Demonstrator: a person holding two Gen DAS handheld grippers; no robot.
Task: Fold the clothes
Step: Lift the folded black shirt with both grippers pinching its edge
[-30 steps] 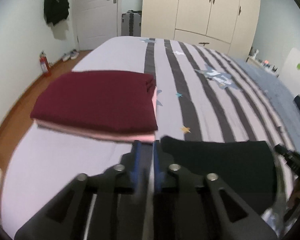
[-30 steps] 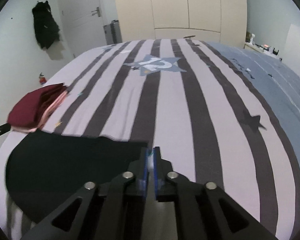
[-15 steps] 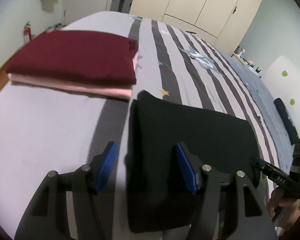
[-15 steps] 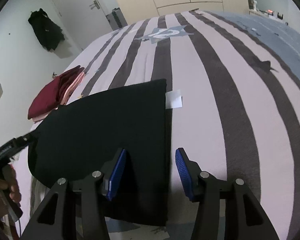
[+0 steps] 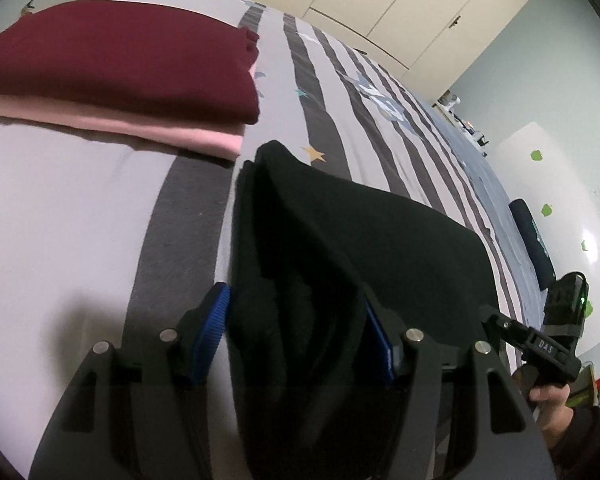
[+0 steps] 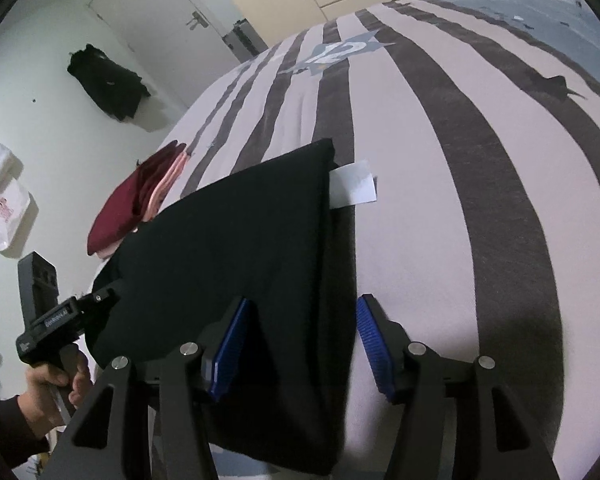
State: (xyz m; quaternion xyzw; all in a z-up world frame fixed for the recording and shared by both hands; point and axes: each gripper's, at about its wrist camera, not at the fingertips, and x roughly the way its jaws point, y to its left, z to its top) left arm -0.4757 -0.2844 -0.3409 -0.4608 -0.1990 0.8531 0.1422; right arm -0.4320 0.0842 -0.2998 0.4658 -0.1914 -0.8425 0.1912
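Matt black cloth garment [image 6: 236,240] on smooth striped cotton bedsheet [image 6: 440,200].

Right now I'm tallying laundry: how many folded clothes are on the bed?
3: a dark red top stacked on a pink one at the bed's left edge, and a black garment beside them between both grippers. More may be hidden.

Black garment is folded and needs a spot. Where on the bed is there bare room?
Bare sheet lies right of the black garment, beyond the white tag, and near the maroon-and-pink stack. It is tight between the stack and the garment.
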